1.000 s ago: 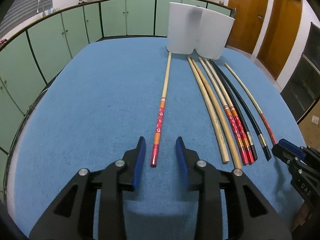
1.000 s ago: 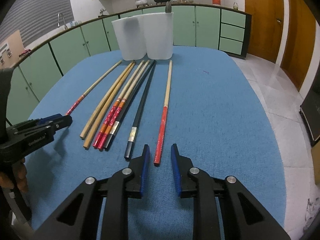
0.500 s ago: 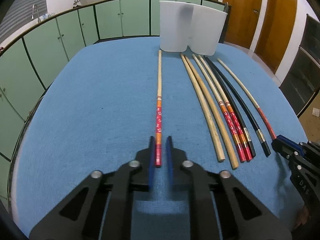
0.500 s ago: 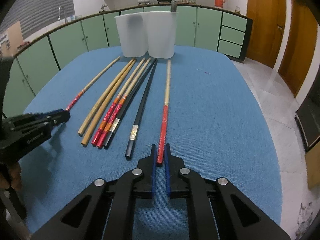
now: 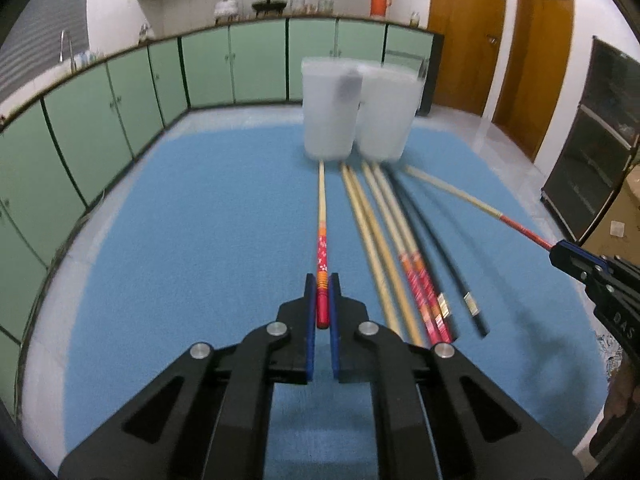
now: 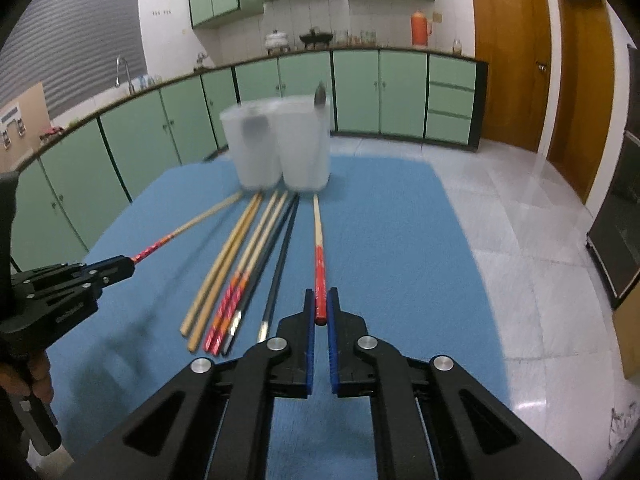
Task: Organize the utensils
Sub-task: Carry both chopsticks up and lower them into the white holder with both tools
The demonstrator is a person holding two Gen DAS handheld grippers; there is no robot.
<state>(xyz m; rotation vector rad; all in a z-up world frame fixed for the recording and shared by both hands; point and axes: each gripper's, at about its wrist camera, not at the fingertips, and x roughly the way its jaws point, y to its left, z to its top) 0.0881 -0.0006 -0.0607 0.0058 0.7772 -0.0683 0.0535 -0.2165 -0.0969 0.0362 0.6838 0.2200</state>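
Each tool, left tool (image 5: 322, 300) and right tool (image 6: 321, 306), pinches one red-ended chopstick (image 5: 321, 240) by its near end, while six chopsticks (image 6: 240, 264) lie on the blue worktop (image 5: 180, 260) between them, the white holders (image 6: 280, 152) ahead awaiting all eight.

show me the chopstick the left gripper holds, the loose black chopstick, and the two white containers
red-ended chopstick (image 5: 322, 254), left wrist view, on its patterned red band
black chopstick (image 6: 280, 264), right wrist view, on mid shaft
white containers (image 5: 329, 120), left wrist view, on the left container's front wall
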